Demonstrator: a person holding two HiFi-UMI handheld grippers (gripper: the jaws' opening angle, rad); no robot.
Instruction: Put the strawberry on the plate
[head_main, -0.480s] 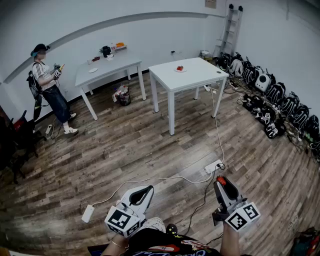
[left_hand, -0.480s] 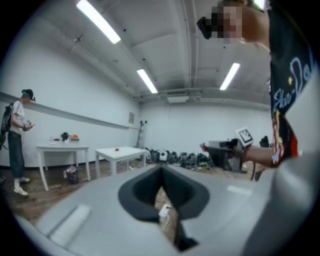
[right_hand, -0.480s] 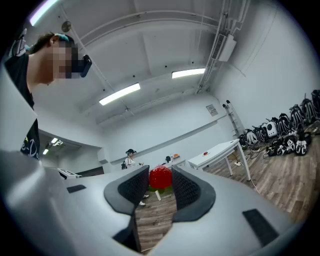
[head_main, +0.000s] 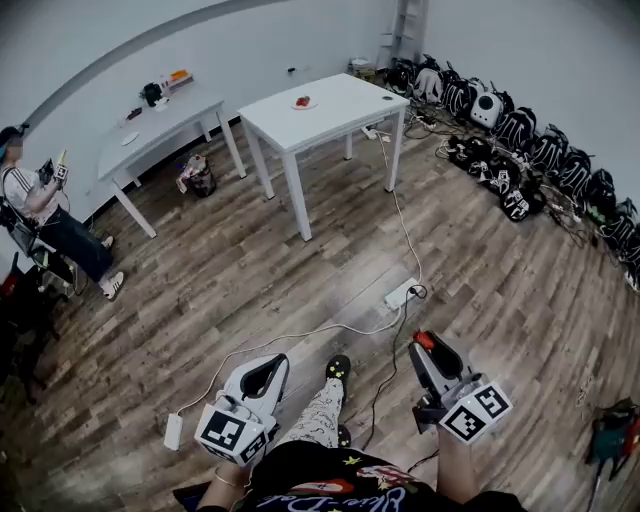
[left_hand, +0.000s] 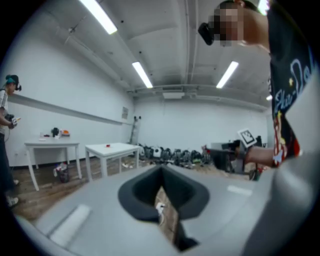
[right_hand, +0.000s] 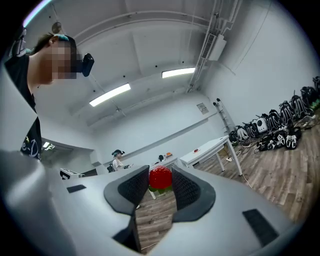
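while the person stands well back on the brown wood-plank floor (head_main: 240, 270), the right gripper (head_main: 426, 346) is the busy one: its two dark ribbed pads are closed on a small red strawberry with green leaves (right_hand: 160, 178), pinched right at the tips. from the head view the berry is just a red dot at the nose of that gripper, low in front of the person's body and nowhere near any table.

over on the other side, the left gripper (head_main: 270, 363) has its jaws drawn together with nothing between them; only a thin wedge of floor shows behind the pads in the left gripper view. both grippers are held out at about the same height, well apart, marker cubes nearest the person.

now the target: a square white table on four legs (head_main: 345, 98) stands across the room, and on its top sits a small white plate (head_main: 309, 105) with something red on it, too small to say what. so the berry and the plate are well apart, with a wide stretch of floor between.

a white power strip (head_main: 400, 294) lies on the planks between the person and that table, its cable trailing off both ways. a second white table (head_main: 175, 108) stands against the far wall with small items on it, another person (head_main: 45, 205) is at the left edge, and a row of black backpacks (head_main: 505, 135) lines the right-hand wall.
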